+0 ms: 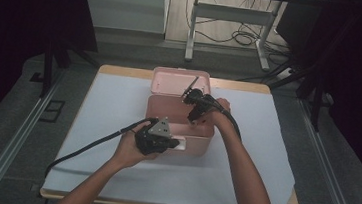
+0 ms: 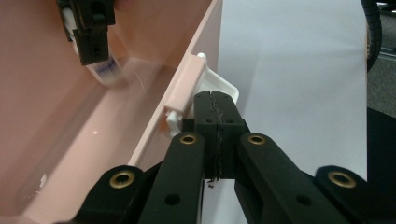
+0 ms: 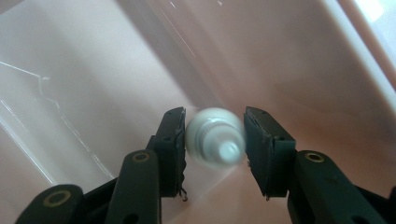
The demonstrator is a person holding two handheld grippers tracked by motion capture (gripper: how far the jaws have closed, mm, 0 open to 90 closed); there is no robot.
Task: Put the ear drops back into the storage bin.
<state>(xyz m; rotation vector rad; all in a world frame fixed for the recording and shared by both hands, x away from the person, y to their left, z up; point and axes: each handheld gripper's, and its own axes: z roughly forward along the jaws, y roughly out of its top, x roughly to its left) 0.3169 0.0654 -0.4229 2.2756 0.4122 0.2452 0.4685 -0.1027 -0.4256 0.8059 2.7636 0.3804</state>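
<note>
Right gripper [image 3: 215, 140] hangs inside the pink box [image 1: 168, 108] with a white bottle [image 3: 215, 136] between its loosened jaws, while left gripper [image 2: 216, 105], clenched, pinches the white latch [image 2: 224, 86].

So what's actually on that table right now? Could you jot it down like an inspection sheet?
Surface: wooden table under a white sheet.
Job's things: pink box, lid open; white bottle inside it.
Clutter: nothing seen.
Grippers: left gripper shut at the box's white latch; right gripper with its jaws either side of the bottle.
Cables: black cable trails from the left gripper.
Surroundings: desk frame, floor cables.
</note>
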